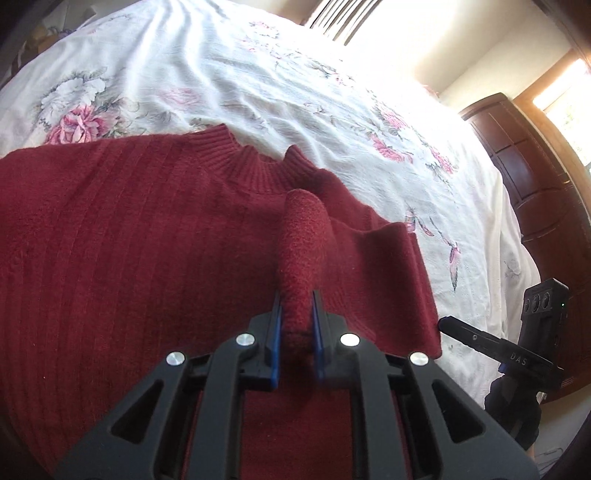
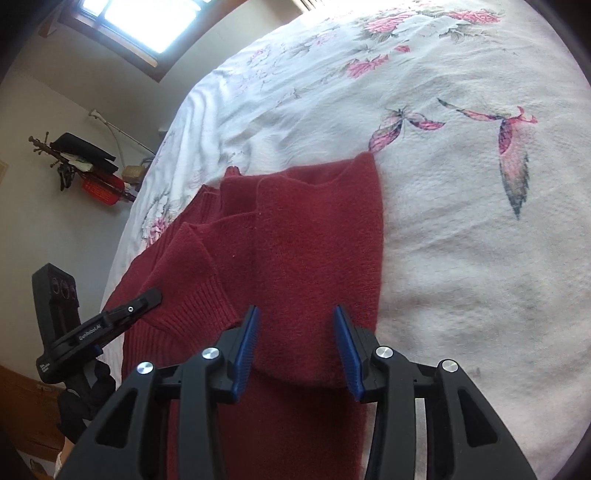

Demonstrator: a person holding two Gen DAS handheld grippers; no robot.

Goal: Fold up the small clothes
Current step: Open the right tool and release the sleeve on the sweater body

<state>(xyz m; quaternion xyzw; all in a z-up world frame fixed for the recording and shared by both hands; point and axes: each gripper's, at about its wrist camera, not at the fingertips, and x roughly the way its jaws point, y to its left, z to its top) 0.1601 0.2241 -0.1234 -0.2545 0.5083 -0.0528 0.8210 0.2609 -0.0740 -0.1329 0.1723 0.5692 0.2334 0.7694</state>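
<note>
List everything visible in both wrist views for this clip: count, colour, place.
Sweater: one, dark red, flat on the bed.
Sleeve: one, dark red, pinched up over the sweater.
Bedspread: one, white with pink flowers, covering the bed.
Headboard: one, dark wood, at the bed's end.
Window: one, bright, on the wall.
Wall rack: one, cluttered, beyond the bed.
Left tool: black, blue pads, gripping the sleeve.
Right tool: black, blue pads, open above the sweater.

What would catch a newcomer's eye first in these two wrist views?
The dark red knit sweater fills the foreground, spread on a white floral bedspread. In the left wrist view, the left gripper pinches a raised ridge of the sweater between its blue pads, just below the ribbed collar. In the right wrist view, the right gripper stands open over a folded-in part of the sweater, beside pink butterfly prints.
</note>
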